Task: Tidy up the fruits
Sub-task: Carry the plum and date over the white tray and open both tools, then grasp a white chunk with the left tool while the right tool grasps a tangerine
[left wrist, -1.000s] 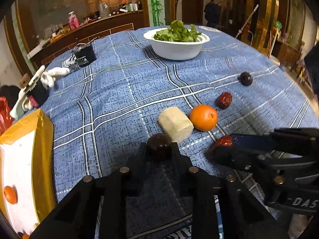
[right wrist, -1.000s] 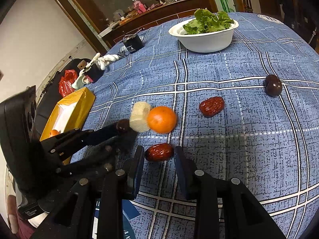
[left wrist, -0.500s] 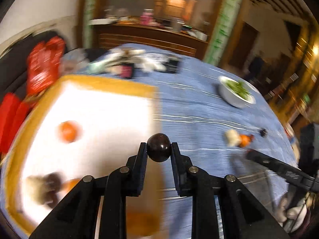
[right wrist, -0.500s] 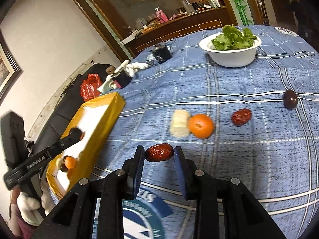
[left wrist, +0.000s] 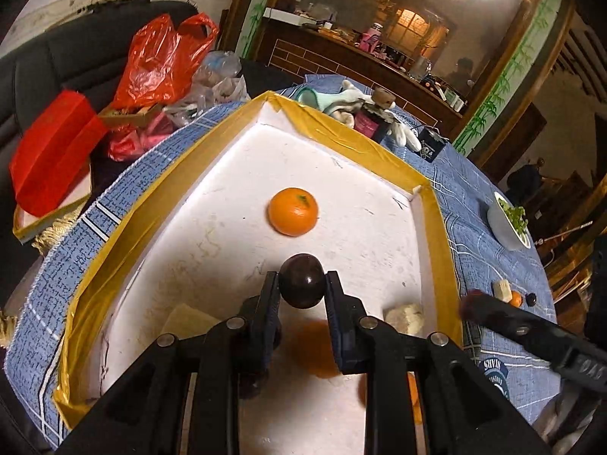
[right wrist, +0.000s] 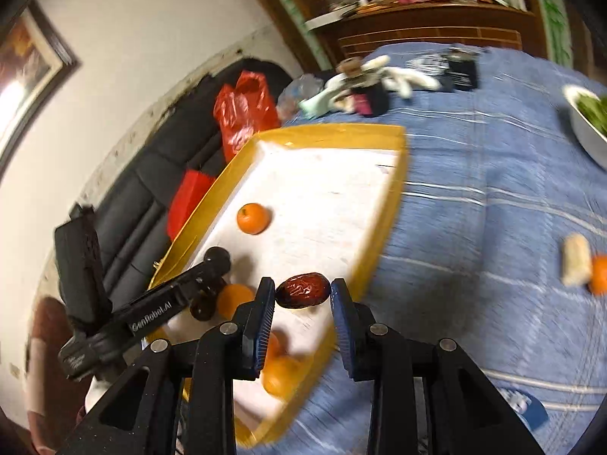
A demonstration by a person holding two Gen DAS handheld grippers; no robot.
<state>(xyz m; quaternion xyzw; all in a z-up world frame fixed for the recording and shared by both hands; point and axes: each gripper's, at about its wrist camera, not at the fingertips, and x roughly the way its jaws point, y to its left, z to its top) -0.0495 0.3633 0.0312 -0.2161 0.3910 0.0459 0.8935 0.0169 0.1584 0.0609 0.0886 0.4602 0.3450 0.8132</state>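
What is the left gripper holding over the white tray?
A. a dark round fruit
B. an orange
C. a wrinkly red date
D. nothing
A: the left gripper is shut on a dark round fruit above the tray; the red date is in the right gripper.

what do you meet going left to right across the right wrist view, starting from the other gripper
left gripper shut on a dark round fruit → loose round orange tangerine in the yellow-rimmed white tray → wrinkled red date held in the right gripper → pale cylindrical chunk on the blue plaid tablecloth
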